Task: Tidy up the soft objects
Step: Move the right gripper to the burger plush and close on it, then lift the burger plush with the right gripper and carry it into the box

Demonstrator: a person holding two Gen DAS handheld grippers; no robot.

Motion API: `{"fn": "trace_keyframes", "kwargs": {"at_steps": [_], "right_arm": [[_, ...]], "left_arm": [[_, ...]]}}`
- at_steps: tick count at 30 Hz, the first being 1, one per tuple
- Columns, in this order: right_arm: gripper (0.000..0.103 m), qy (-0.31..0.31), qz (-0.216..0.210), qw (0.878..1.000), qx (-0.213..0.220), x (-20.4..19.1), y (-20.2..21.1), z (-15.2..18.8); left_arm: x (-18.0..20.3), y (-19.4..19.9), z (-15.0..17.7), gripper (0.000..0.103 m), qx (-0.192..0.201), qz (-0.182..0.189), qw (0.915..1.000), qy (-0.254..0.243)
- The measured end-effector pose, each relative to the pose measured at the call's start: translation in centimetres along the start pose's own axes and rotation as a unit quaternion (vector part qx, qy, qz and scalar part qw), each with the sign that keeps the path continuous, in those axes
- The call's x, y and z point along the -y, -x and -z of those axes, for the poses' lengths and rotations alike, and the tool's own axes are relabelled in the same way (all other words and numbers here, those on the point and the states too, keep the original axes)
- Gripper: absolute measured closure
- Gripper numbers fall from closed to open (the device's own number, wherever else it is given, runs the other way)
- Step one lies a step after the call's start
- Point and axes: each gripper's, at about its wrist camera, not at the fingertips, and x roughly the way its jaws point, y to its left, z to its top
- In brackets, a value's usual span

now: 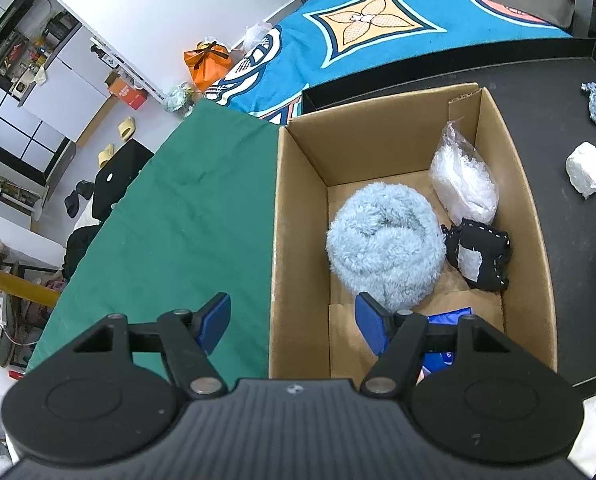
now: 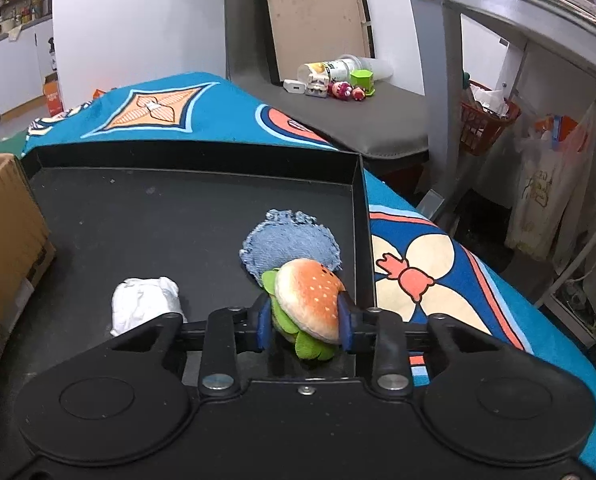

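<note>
Two grippers are in view, one per wrist camera. The left gripper (image 1: 293,326) stands released, its blue pads apart with nothing between them, straddling the near left wall of the cardboard box (image 1: 293,208). The box sits at the left edge of the black tray (image 2: 177,208), beside a green cloth (image 1: 185,216). Inside the box: a fluffy light-blue bundle (image 1: 386,248) at centre, a clear plastic bag (image 1: 464,180) toward the far right corner, a black stitched fabric piece (image 1: 480,256) against the right wall, and a blue item (image 1: 446,320) at the near end, partly hidden. On the tray floor lies a white wad (image 2: 143,302) near the front edge. At the right wall of the tray, the right gripper (image 2: 304,320) is clenched on a plush burger (image 2: 310,298), both pads pressing its sides. A denim patch (image 2: 291,244) lies just behind the burger, touching it.
</note>
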Motion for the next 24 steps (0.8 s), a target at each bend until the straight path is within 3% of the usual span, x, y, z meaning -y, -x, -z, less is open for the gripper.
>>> {"fn": "trace_keyframes", "kwargs": {"at_steps": [24], "right_arm": [[0.075, -0.016, -0.034, 0.999, 0.020, -1.0, 6.3, -1.4]], "left_arm": [[-1.8, 1.3, 1.1, 0.036, 0.026, 0.017, 0.9991, 0.028]]}}
